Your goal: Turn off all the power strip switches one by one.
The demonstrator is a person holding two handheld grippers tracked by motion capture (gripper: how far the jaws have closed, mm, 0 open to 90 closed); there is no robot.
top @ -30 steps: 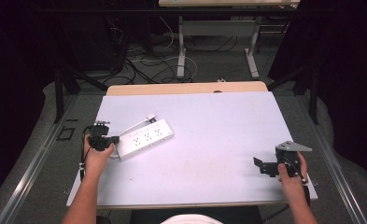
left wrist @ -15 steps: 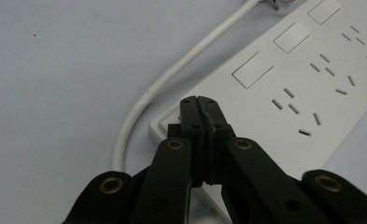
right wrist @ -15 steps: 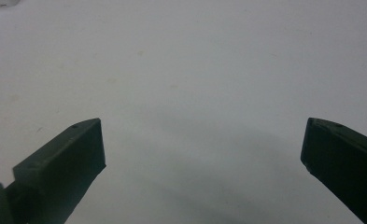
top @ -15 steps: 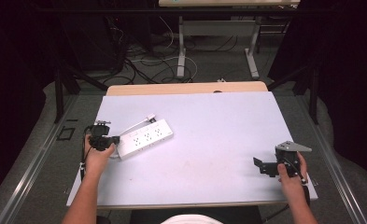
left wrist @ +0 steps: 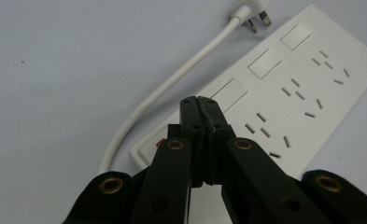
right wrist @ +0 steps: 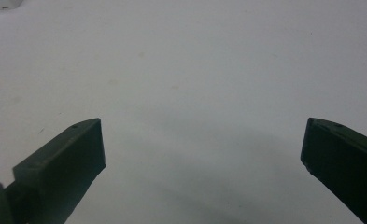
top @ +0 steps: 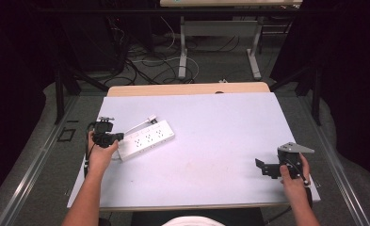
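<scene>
My right hand-held gripper (top: 269, 168) hovers low over bare counter (top: 220, 141) at the near right, jaws spread wide, nothing between them. My left hand-held gripper (left wrist: 201, 103) is clenched, jaws pressed together, tips at the near end of the white power strip (left wrist: 284, 88). The strip lies flat on the counter's left side, its cord (left wrist: 172, 88) curving beside it to the plug (left wrist: 253, 16) beyond.

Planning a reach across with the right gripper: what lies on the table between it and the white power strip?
Nothing: in the high view the table is bare between the right gripper and the power strip.
</scene>
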